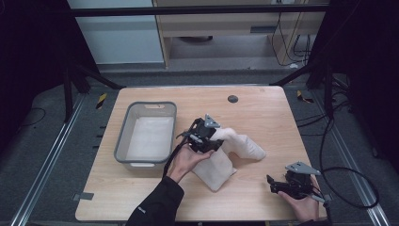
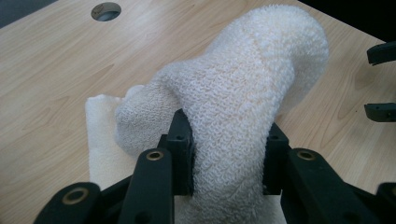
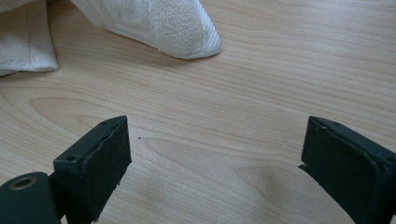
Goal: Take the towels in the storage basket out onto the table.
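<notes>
Soft, floppy, light towel — the left gripper is clamped on a bunched fold, a hem corner would grip better — while the right gripper gapes empty.

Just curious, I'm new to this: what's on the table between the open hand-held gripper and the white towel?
Nothing: bare wooden table separates the right hand-held gripper from the towel, seen in the right gripper view.
</notes>
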